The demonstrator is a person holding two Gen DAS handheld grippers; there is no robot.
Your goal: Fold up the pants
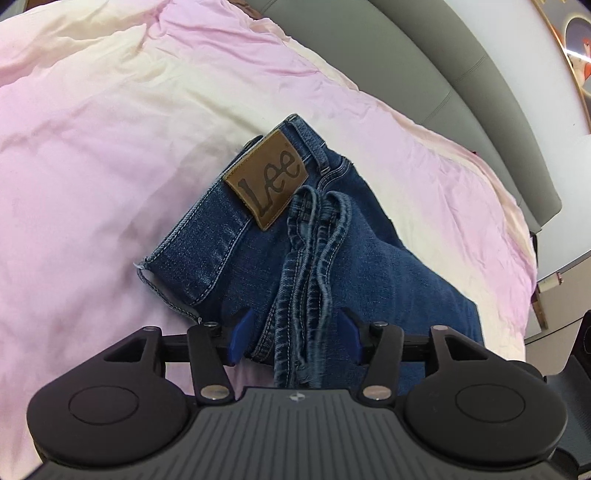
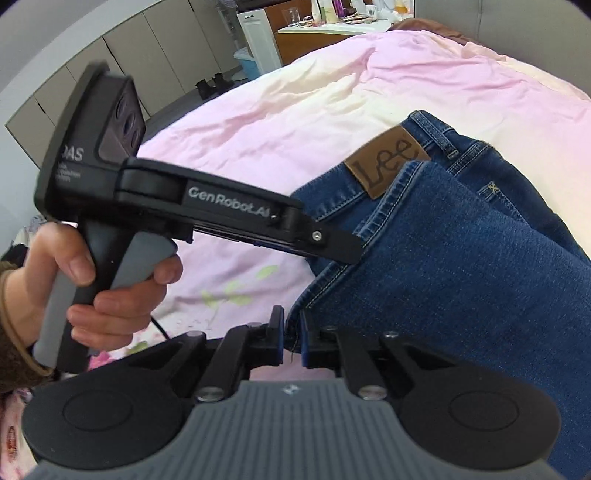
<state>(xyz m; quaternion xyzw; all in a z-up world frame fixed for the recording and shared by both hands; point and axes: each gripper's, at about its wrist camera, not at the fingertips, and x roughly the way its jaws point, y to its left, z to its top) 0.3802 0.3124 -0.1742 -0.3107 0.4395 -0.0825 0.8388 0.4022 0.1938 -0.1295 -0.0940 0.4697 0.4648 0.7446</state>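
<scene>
Blue Lee jeans (image 1: pixel 236 243) lie on a pink and cream bed cover, with the brown leather patch (image 1: pixel 266 181) on the waistband facing up. A folded leg edge (image 1: pixel 306 266) runs over the waistband area toward my left gripper (image 1: pixel 295 332), whose blue-padded jaws stand apart on either side of the bunched denim. In the right wrist view the jeans (image 2: pixel 461 258) are folded over, and my right gripper (image 2: pixel 292 336) is shut on the folded hem edge. The left gripper body (image 2: pixel 229 210) reaches in from the left, its tip at the jeans' edge.
The bed cover (image 1: pixel 92 166) spreads wide on the left. A grey padded headboard (image 1: pixel 461 74) lies beyond the jeans. In the right wrist view there are cabinets (image 2: pixel 110 62), a blue bin (image 2: pixel 247 61) and a shelf with bottles (image 2: pixel 332 18) beyond the bed.
</scene>
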